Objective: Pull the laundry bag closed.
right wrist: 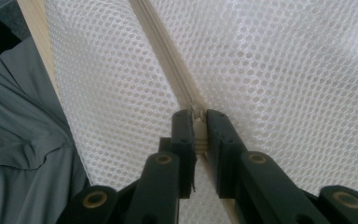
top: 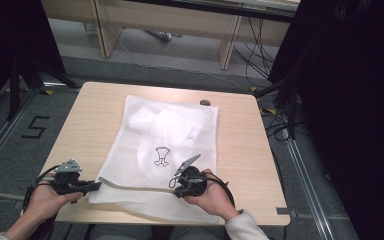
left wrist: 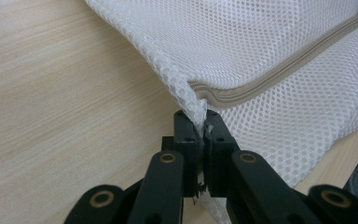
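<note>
Left gripper is clamping the mesh bag corner on the bench, right gripper is pinching the zipper pull, next likely sliding it along.

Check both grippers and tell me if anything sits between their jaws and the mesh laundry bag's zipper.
Nothing visible does. The left gripper is already clamped on the mesh laundry bag at its corner, where the zipper ends. The right gripper is clamped directly on the zipper line.
</note>
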The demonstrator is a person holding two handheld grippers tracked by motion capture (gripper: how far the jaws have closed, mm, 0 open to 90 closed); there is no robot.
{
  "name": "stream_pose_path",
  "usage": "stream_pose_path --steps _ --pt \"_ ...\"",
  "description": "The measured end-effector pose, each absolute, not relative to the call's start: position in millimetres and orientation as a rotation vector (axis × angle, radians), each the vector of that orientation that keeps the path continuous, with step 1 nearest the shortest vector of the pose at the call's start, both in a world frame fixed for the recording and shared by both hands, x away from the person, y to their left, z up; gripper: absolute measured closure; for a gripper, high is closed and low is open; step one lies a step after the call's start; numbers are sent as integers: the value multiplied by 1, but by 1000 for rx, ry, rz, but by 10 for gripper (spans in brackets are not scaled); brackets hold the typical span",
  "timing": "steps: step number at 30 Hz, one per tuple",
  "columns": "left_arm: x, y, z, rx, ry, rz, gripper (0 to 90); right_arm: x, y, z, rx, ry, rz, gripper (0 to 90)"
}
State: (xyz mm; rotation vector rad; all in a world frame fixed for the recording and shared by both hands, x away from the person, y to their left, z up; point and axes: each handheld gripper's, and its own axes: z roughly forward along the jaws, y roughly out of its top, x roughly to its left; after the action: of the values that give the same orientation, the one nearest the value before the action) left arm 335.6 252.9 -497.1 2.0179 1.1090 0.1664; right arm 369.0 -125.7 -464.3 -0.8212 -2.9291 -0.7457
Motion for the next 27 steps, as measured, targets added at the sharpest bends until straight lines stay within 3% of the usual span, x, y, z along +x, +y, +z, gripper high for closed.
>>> stream_pose_path --steps 27 --pt "336 254 -497 2032 1109 173 853 367 -138 -465 -855 -2924 -744 823"
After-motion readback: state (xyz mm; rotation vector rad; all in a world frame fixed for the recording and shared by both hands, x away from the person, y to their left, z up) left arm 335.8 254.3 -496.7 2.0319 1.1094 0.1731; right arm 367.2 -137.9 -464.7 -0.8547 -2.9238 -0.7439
